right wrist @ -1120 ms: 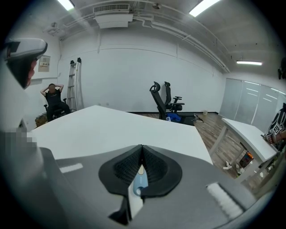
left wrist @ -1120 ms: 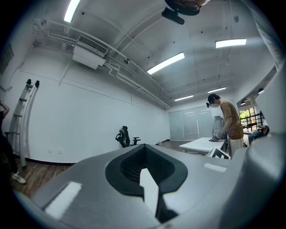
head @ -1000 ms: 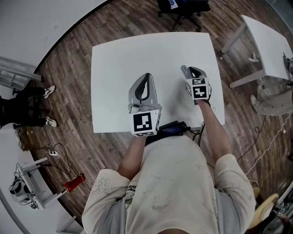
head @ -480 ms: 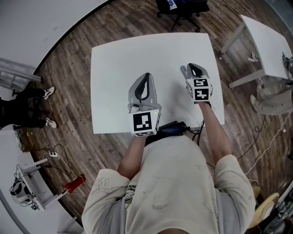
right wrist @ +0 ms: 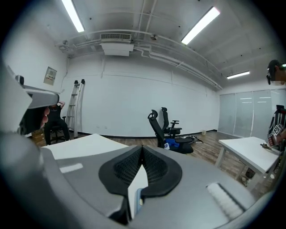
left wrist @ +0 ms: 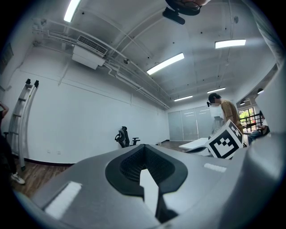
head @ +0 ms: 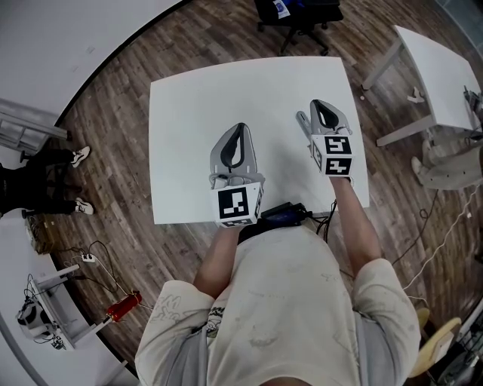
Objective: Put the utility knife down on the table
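Jaws clenched on both sides, nothing inside.
R gripper (head: pixel 321 108) went up above desk (head: pixel 196 113); L gripper (head: pixel 241 128) stayed. No knife seen near jaws, so job maybe done.

White table (head: pixel 196 98) on a brown wood-grain floor (head: pixel 113 128); over the table, the left gripper (head: pixel 240 130) and right gripper (head: pixel 321 107), both grey, with black textured pads (right wrist: pixel 120 172); each carries a cube (head: pixel 235 205) patterned in black-and-white squares; beyond the table, a black chair (head: pixel 298 15); at the table's near edge, a cream shirt (head: pixel 279 301) with faint grey print; off its near-left corner, a red object (head: pixel 121 304).
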Demonstrator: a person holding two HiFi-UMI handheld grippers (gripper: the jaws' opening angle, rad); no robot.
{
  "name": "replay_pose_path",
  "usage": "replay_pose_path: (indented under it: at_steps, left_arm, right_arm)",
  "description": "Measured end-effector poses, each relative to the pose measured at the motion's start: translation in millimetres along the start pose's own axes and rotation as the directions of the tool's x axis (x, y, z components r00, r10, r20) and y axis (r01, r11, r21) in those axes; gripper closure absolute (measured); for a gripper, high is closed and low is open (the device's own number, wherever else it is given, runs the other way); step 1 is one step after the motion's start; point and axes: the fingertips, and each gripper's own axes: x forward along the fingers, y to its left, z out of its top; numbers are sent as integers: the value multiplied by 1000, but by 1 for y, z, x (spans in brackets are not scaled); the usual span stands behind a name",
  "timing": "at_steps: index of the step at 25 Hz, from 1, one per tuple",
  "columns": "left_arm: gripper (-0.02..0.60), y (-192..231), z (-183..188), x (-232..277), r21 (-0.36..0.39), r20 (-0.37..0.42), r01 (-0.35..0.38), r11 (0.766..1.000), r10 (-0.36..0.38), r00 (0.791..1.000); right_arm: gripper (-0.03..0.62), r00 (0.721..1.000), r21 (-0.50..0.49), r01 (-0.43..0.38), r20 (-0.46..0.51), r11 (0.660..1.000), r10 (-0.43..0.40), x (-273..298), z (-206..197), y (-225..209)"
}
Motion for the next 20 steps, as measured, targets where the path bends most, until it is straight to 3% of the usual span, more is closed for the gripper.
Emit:
replay_pose_path:
  at_steps: [9,20]
  left_arm:
    - [569,0,2,-1,-6,11,2,1000,-1,1000]
    - [569,3,9,0,-5,27,-2,1000,2,1000]
  right_arm:
    - [588,990,-66,14,138,998,-5,-28,52,5]
    - [588,955,-44,2,298,999,11,-70,111,13]
